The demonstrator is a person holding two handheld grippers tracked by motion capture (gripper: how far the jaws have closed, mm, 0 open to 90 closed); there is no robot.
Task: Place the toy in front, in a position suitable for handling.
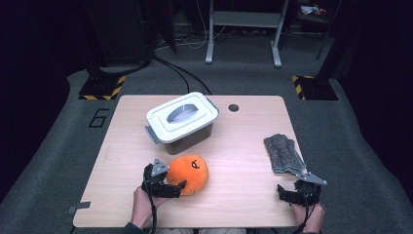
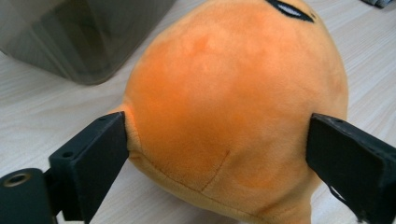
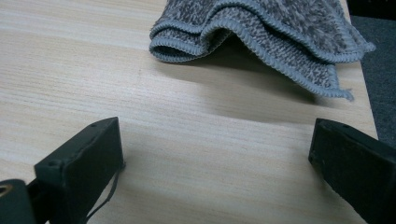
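Your left gripper point(image 1: 171, 187) has the orange plush point(image 1: 188, 174) between its jaws.

Both pads touch the plush's sides, set wide around it; it sits on the table point(image 1: 243, 146) just in front of the lidded box point(image 1: 181, 122). Your right gripper point(image 1: 292, 194) rests near the table edge, jaws wide and empty, with the grey cloth point(image 1: 284, 153) just ahead.

The wooden table point(image 1: 117, 195) bears a lidded box point(image 1: 181, 122), orange plush point(image 1: 189, 173) and folded cloth point(image 1: 283, 152).
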